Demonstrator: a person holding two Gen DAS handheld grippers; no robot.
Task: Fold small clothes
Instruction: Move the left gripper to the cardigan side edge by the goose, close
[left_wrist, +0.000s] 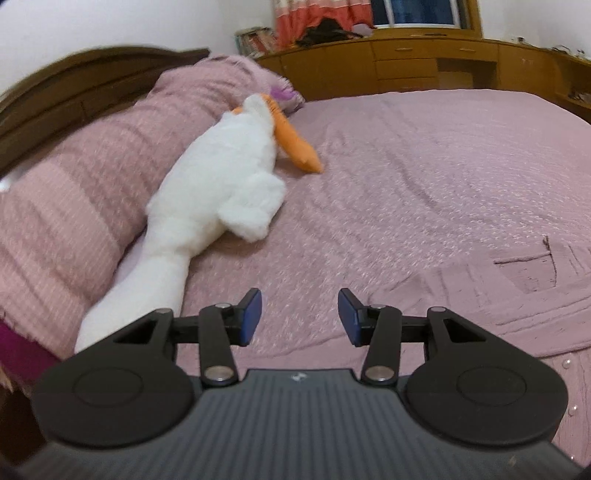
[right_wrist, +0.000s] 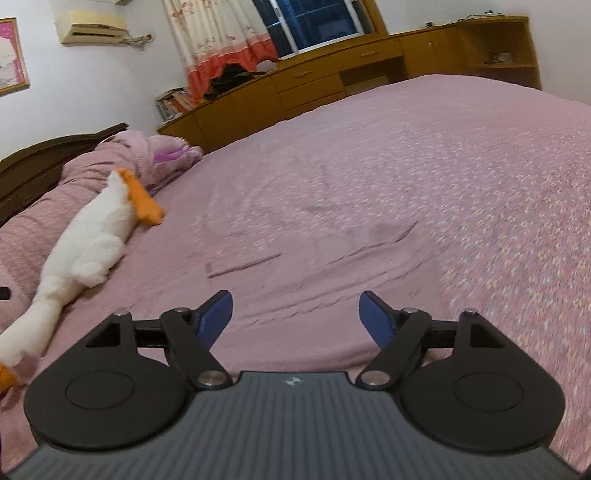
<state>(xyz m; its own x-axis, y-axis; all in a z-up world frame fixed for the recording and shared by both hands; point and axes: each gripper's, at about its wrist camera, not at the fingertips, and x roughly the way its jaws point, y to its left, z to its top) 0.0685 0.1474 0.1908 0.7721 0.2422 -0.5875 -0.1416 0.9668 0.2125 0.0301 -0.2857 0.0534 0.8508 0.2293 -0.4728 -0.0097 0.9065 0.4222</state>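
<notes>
Left gripper (left_wrist: 300, 317): your jaws stand apart, holding nothing.
Right gripper (right_wrist: 296, 319): your jaws gape wider, holding nothing.
Garment (left_wrist: 517, 295): pink, possibly folded, lies flat on the bedspread (left_wrist: 424, 166), near right.
Plush goose (left_wrist: 218, 188): far left.

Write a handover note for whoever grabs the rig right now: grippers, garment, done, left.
Left gripper: open, nothing between the fingers, above the bed.
Right gripper: open, empty, above the pink garment.
Garment: lies flat on the pink bedspread, near edge of the bed; creases and edges are visible but hard to tell from the cover, fold state unclear.
Plush goose lies by the pillows, clear of the garment.
Done: garment released.
Left: check the fold, finish if needed.
</notes>
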